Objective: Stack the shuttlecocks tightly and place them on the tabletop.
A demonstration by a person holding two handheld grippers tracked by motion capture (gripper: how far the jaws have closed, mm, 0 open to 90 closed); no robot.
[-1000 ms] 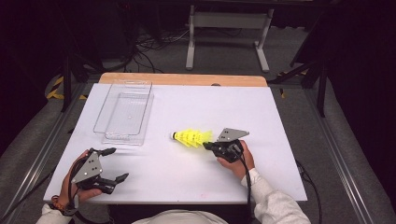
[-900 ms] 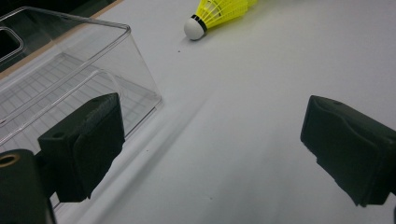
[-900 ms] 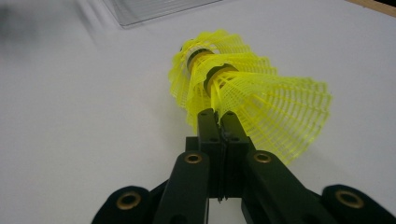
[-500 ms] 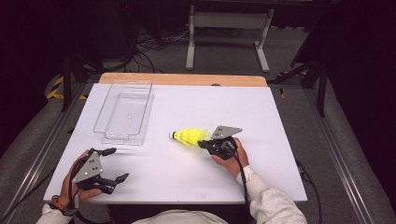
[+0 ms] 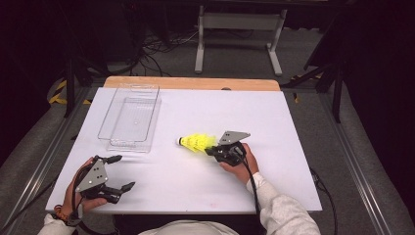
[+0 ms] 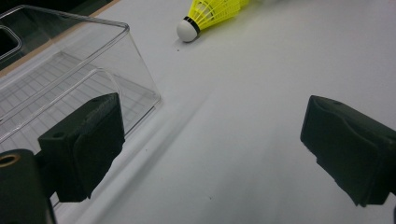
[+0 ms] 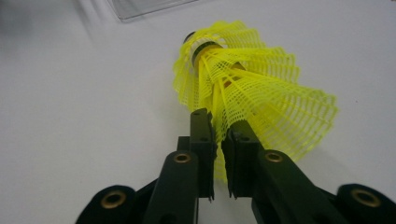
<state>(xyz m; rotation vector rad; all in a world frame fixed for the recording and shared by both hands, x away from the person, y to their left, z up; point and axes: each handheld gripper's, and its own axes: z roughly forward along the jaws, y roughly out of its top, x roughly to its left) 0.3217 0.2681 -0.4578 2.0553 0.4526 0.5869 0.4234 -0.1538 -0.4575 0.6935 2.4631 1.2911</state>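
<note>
A: Where is the shuttlecock (image 5: 196,142) right now?

B: It lies on its side on the white table (image 5: 303,147), a little right of the middle. Its white cork tip points toward the clear plastic tray (image 5: 129,117), and its yellow mesh skirt fans out toward the right gripper (image 5: 214,150).

A: Does that gripper have hold of it?

B: Yes. In the right gripper view the two black jaws are pressed nearly together with a thin fold of the yellow skirt pinched between them. The grip is on the wide rim of the skirt, not on the cork end.

A: And the left gripper (image 5: 119,172)?

B: It sits near the front left corner of the table in the person's left hand (image 5: 83,198), well apart from the shuttlecock. Its jaws stand wide open with nothing between them; in the left gripper view bare table shows in the gap.

A: What sits near it?

B: The tray, just beyond it. In the left gripper view one corner of the tray is close to the left-hand jaw, and the shuttlecock's cork tip shows farther off at the top

A: Is the tray holding anything?

B: It looks bare inside, with a ribbed floor
</note>
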